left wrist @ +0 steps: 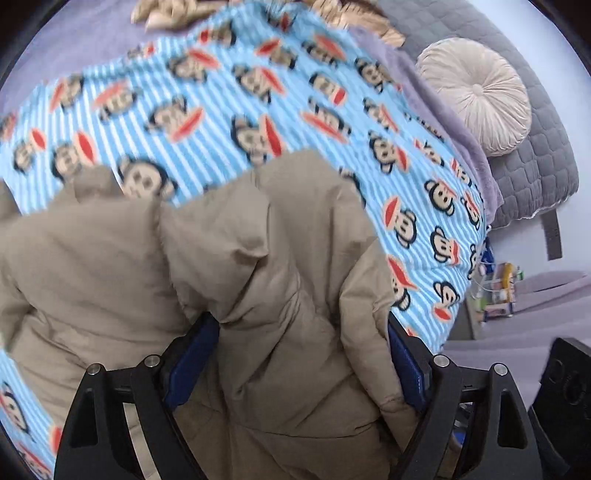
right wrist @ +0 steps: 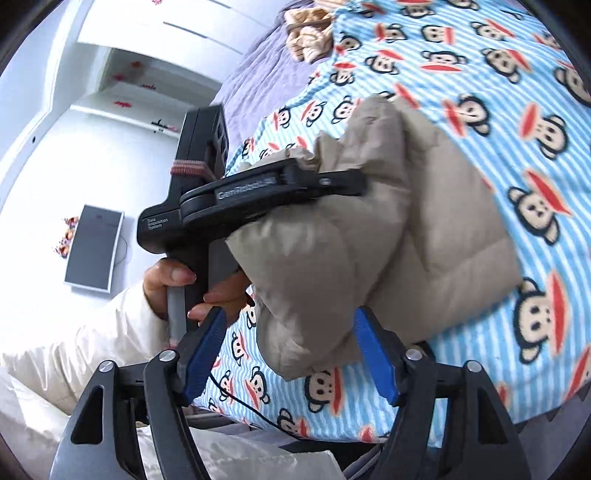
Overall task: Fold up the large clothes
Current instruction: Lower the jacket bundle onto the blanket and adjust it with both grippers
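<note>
A tan padded jacket (left wrist: 258,280) lies bunched on a blue striped monkey-print blanket (left wrist: 221,96). My left gripper (left wrist: 299,354) has its blue pads wide apart with a thick fold of the jacket bulging between them. In the right wrist view the jacket (right wrist: 388,236) is a folded bundle on the blanket (right wrist: 517,110). My right gripper (right wrist: 291,343) is open, its blue pads either side of the jacket's near lower corner. The left gripper (right wrist: 347,184) shows there side-on, its fingers over the jacket's top.
A round cream cushion (left wrist: 476,96) and grey quilted headboard (left wrist: 535,155) sit at the right. A brown plush item (right wrist: 310,33) lies at the blanket's far end. A dark monitor (right wrist: 92,247) hangs on the white wall. The bed edge is near me.
</note>
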`<state>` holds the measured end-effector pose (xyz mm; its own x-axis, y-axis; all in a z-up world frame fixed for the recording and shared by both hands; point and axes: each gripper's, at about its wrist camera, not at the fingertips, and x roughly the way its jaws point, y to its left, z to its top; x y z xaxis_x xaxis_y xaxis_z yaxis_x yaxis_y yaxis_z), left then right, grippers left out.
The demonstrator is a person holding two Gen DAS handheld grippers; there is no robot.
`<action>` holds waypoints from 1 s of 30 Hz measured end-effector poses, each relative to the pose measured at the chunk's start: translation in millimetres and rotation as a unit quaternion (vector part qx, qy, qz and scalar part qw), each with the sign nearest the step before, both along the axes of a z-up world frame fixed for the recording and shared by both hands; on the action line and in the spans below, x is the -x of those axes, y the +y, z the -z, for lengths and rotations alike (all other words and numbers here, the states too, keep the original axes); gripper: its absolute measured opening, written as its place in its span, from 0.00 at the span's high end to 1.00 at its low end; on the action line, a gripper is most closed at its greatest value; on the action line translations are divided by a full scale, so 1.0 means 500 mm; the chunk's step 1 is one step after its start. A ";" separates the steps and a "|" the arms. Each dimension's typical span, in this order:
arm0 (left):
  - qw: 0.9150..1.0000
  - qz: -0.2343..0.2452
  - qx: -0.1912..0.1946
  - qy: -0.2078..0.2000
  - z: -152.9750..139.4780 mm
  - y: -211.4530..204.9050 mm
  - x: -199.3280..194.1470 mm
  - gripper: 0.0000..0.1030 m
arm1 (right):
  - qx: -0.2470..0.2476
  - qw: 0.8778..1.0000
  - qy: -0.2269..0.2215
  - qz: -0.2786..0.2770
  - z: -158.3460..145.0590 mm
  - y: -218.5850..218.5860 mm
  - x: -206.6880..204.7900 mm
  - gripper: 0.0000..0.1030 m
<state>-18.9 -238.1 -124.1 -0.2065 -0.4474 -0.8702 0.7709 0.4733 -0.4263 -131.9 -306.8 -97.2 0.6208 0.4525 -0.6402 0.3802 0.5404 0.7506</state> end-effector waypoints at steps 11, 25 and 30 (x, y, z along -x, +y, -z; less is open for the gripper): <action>0.972 -0.136 -0.049 -0.185 0.004 0.168 -0.139 0.16 | 0.150 0.982 0.112 0.027 0.056 -0.013 -0.036 0.90; 0.969 -0.080 -0.071 -0.221 0.102 -0.046 -0.054 0.11 | 0.041 0.979 0.164 0.114 0.217 -0.132 0.060 0.87; 0.969 -0.084 -0.074 -0.222 0.111 -0.043 -0.060 0.11 | 0.047 0.981 0.165 0.095 0.150 -0.174 0.073 0.80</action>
<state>11.1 -259.5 -179.4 0.2672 -0.3049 -0.9141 0.7690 0.6392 0.0115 -168.5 -393.7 -172.4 0.4400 0.2781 -0.8539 0.6946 0.4972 0.5199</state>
